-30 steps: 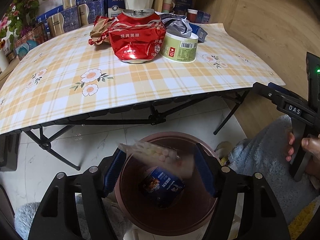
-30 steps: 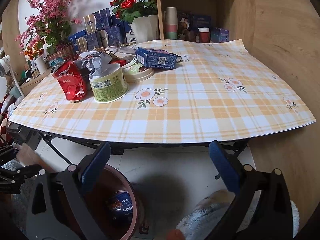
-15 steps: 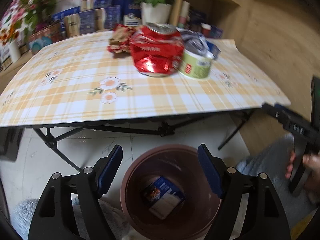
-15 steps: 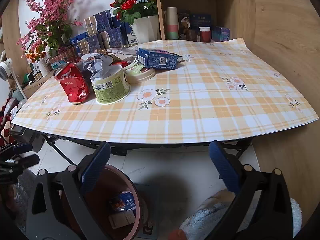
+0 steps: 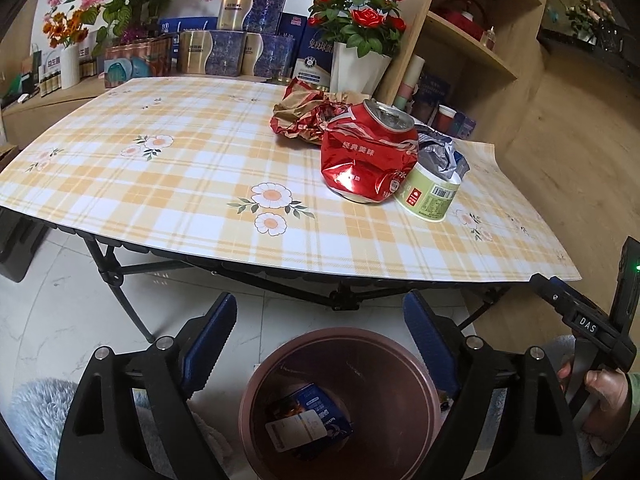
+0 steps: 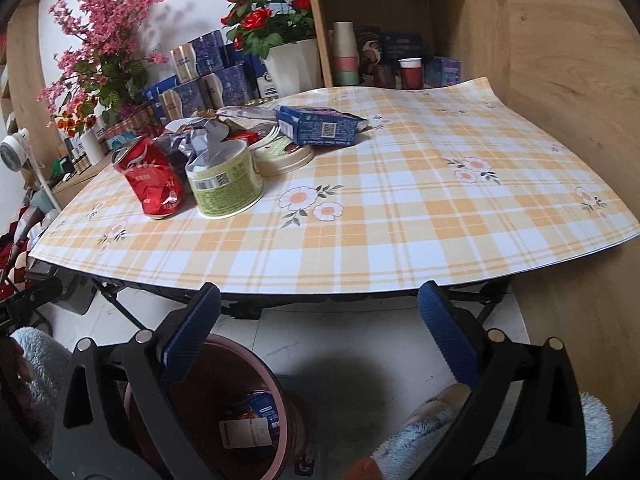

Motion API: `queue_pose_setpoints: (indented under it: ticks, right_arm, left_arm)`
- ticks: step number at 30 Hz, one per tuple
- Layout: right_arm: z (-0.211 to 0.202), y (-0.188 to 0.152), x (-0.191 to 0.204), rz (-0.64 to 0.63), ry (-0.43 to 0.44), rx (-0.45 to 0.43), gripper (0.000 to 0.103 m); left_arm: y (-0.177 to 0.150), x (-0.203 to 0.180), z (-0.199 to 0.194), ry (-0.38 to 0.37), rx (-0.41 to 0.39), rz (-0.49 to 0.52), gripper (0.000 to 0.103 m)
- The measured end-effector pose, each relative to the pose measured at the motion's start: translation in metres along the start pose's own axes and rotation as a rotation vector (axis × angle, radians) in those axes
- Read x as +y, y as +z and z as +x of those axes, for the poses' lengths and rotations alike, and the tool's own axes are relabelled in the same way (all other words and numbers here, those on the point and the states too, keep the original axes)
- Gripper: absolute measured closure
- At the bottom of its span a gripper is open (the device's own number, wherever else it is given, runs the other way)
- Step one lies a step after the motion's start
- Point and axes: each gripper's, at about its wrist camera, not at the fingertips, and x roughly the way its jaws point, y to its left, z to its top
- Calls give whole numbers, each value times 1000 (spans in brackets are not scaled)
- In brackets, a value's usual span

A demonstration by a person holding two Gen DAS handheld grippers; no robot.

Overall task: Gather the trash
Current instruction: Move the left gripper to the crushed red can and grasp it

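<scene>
A brown waste bin [image 5: 280,364] [image 6: 276,390] stands on the floor below the table's front edge, with a blue packet [image 5: 316,408] and a white-labelled wrapper [image 5: 294,430] lying in it. My left gripper [image 5: 320,340] hovers over the bin, its jaws opening with nothing between them. On the checked table [image 5: 180,184] sit a crushed red can [image 5: 368,156] [image 6: 154,182], a green tub [image 5: 430,194] [image 6: 226,186] with crumpled foil, a red-gold wrapper [image 5: 304,114], a blue carton [image 6: 318,126] and a lid [image 6: 284,156]. My right gripper [image 6: 320,332] is open and empty below the table edge.
Flower pots [image 5: 360,66], gift boxes [image 5: 224,54] and a wooden shelf [image 6: 384,28] stand behind the table. Black folding table legs [image 5: 120,292] cross under the edge. A fluffy blue sleeve [image 6: 424,440] and a hand [image 5: 604,392] holding the other gripper's handle show low in the views.
The clear wrapper held between my left gripper's pads a second ago has dropped into the bin. The left jaws have spread wider, and the gripper has drawn back and rolled. The right gripper stayed put.
</scene>
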Motion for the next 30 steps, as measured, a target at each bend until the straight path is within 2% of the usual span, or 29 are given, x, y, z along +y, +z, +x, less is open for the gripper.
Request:
queue_pose_setpoints:
  ticks: [2,6,15,18,22,27,30]
  right_arm:
    - [0,0,0,4,7,-8,6]
    - [0,1,-2,20,11,-22,6]
    - [0,1,-4,49,56,-20,6]
    - [2,1,0,20,40,-12,6]
    - [4,1,2,9,35,-10,6]
    - [8,1,1,12,34,-1,6]
    - [9,1,1,13,32,-4,6]
  left_arm:
    - [0,1,-1,-8,-6,-3,14]
    - [-1,0,-3,-25,-18,-1,12]
    - [-1,-4,3,-10,22,19,9]
    - [1,-4,3,0,31,17,6]
    - [12,-5,3,2,42,16,6]
    - [39,-18,2,34,-5,111,6]
    - [56,-25,4,38,-17,135,6]
